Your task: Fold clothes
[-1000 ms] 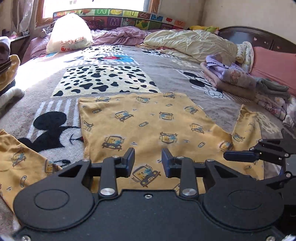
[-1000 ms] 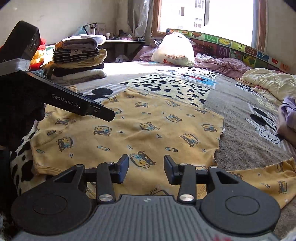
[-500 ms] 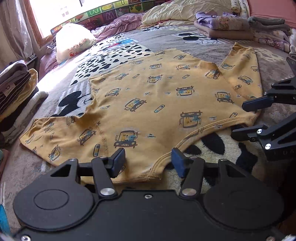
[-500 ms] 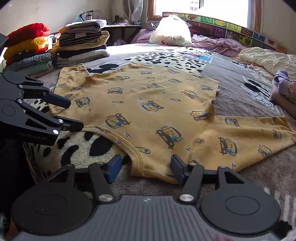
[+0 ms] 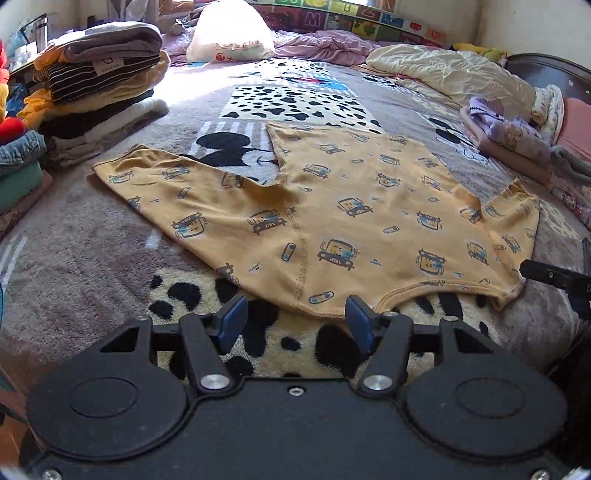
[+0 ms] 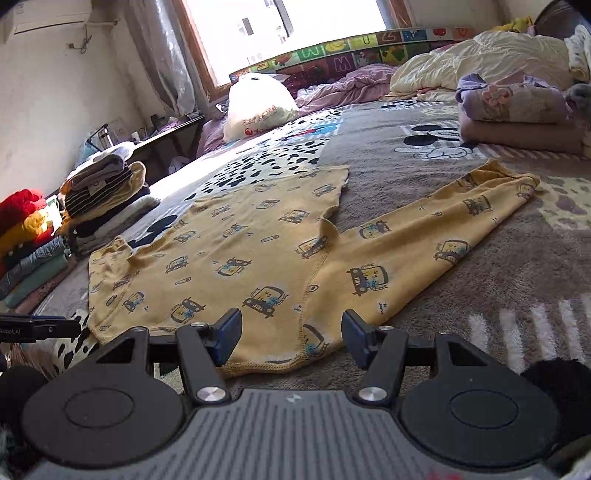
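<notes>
Change: you pulled both grippers back off the yellow shirt (image 5: 354, 218); it lies flat mid-frame.
Left gripper (image 5: 293, 323): jaws open, empty.
Right gripper (image 6: 291, 334): jaws open, empty.

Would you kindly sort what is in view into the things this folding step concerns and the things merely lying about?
In the job:
yellow shirt, spread flat
left gripper, open at the shirt's shoulder
right gripper, open at the other shoulder

Lying about:
folded clothes stack
white plastic bag
cream quilt
purple folded bedding

Bed (image 5: 110, 236) under grey cartoon-print blanket. Window (image 6: 295, 29) bright, sheer curtain (image 6: 166, 62) at left. Pale plaster wall (image 6: 48, 92). Dark headboard (image 5: 546, 70). Sunlight patch across blanket.
</notes>
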